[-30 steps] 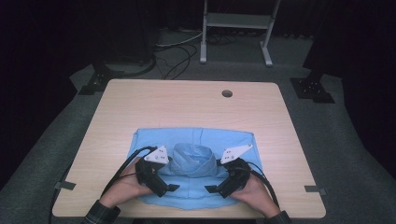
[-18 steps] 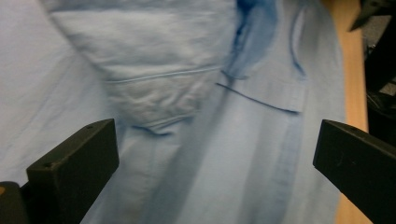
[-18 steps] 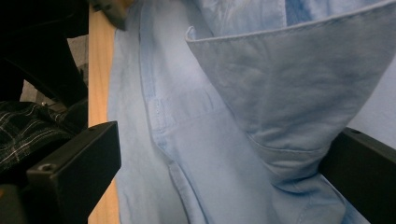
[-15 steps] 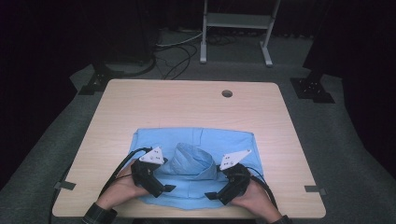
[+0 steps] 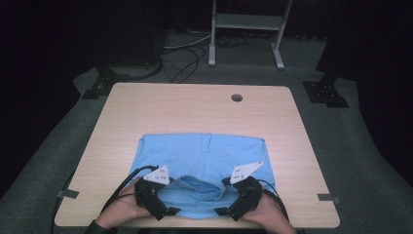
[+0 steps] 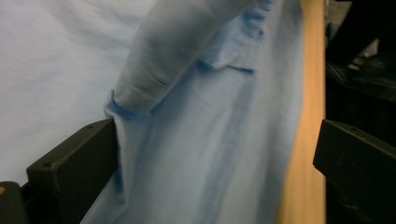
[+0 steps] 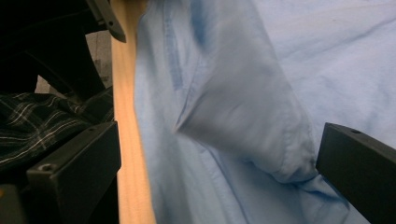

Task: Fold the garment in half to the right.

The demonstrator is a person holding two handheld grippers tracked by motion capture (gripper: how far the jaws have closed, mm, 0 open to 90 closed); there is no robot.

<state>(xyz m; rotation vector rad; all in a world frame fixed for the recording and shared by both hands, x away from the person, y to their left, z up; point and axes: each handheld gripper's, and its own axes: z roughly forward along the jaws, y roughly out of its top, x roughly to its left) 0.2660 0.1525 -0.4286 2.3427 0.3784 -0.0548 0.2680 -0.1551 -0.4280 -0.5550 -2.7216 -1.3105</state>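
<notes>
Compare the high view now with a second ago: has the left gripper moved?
Yes. The left gripper has drawn back toward the near edge of the table, sliding along the light blue shirt away from the table's round hole.

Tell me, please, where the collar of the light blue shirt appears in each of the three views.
High view: the collar lies low in the middle, between the two tools.
Left gripper view: the collar runs from the top middle down toward the left jaw.
Right gripper view: the collar sits in the middle.
Shared landmark: the table edge.

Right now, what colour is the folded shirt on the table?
Light blue, plain; the shirt shows best in the high view.
</notes>
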